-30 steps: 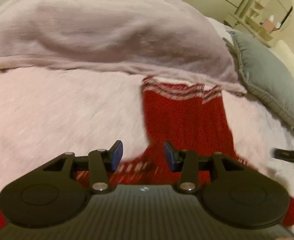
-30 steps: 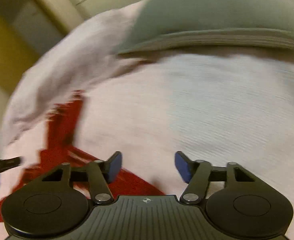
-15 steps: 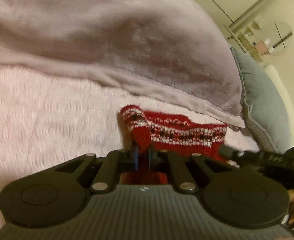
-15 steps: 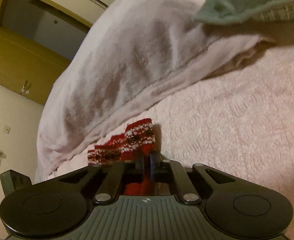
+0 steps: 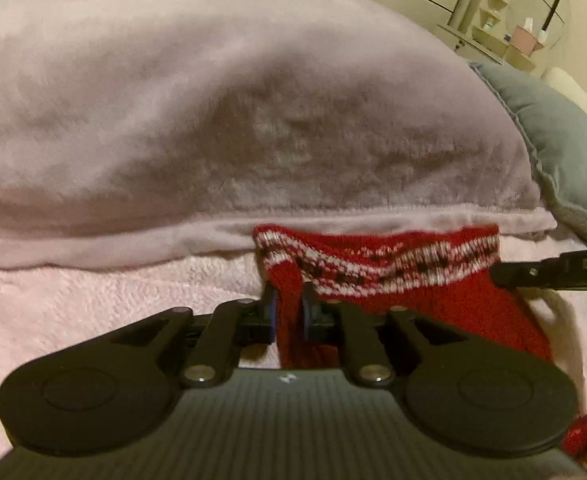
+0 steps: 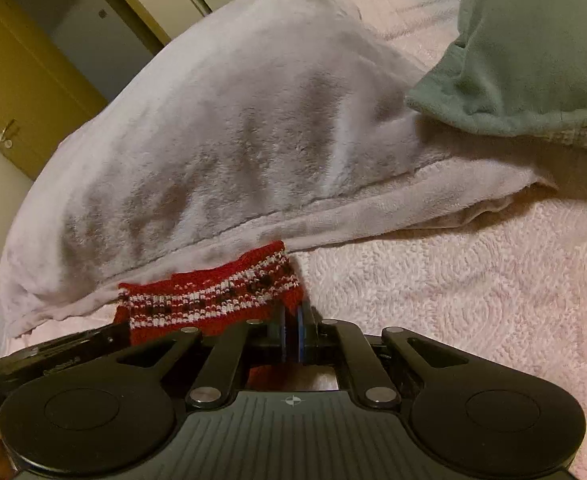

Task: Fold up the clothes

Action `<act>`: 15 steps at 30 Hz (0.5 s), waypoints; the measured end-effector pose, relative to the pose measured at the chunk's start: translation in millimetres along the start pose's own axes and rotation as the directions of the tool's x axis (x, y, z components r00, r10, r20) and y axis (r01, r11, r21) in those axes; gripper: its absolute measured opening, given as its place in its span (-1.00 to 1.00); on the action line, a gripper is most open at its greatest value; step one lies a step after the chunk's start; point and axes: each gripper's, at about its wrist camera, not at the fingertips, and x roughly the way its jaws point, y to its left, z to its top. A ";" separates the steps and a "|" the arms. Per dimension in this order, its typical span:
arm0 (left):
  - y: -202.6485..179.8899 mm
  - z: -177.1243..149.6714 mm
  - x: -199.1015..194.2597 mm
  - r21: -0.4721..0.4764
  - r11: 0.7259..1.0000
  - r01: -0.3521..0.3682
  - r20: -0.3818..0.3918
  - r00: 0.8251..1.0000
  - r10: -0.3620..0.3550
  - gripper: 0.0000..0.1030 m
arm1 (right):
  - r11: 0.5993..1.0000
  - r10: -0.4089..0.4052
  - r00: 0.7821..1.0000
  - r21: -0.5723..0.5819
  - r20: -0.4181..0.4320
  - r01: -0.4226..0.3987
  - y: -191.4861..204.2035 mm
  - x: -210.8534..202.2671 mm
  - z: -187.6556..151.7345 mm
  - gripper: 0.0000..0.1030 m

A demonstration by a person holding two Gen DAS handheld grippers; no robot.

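**Both grippers pinching the patterned edge of the knit, one at each end**

Left gripper (image 5: 288,317): fingers closed to a narrow gap filled by a ridge of red knit (image 5: 393,280). The pinch sits at the left end of the white-and-black patterned band, which runs off to the right of the fingers.

Right gripper (image 6: 292,338): fingers almost together, only a thin layer of knit between them. The pinch is at the right end of the same band; the band runs off to the left of these fingers. This gripper's body shows at the right edge of the left view.

Knit location: on the pink bed cover (image 6: 473,280), band edge just ahead of both fingertips and right up against the hem of the plush blanket (image 5: 233,112). The rest of the knit passes under and behind the grippers, mostly hidden. A grey pillow (image 6: 533,40) lies further ahead and to the right.

Reasoning on the hold: two corner pinches on one edge keep it taut and level, so it can travel as a straight line. Judgement: this fits a fold in hand, edge being carried or laid. Whether it is being lifted or set down, cannot tell.

Risk: loose knit may stretch or slip from the thin right pinch.
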 end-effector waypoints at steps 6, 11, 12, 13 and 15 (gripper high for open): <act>19.4 -6.9 -85.2 -0.054 0.990 -0.131 0.115 0.984 0.137 -0.42 | 0.995 -0.073 0.995 -0.059 0.062 0.076 4.8 -84.5 -5.9 0.22; 7.0 -75.1 -173.6 0.003 0.993 -0.122 0.041 0.992 0.122 -0.47 | 0.991 -0.026 1.000 -0.132 -0.005 0.025 22.3 -151.2 -71.2 0.22; -2.5 -94.3 -189.4 0.014 0.994 -0.108 0.017 0.994 0.108 -0.47 | 0.985 -0.039 0.999 -0.170 -0.030 0.033 31.5 -160.9 -94.4 0.22; -13.1 -114.2 -204.5 0.026 0.995 -0.099 -0.007 0.995 0.099 -0.47 | 0.977 -0.054 0.997 -0.209 -0.055 0.042 41.0 -170.5 -118.2 0.22; -34.7 -160.1 -234.2 0.060 0.992 -0.107 -0.049 0.993 0.110 -0.47 | 0.955 -0.095 0.992 -0.290 -0.088 0.065 58.7 -189.4 -167.9 0.22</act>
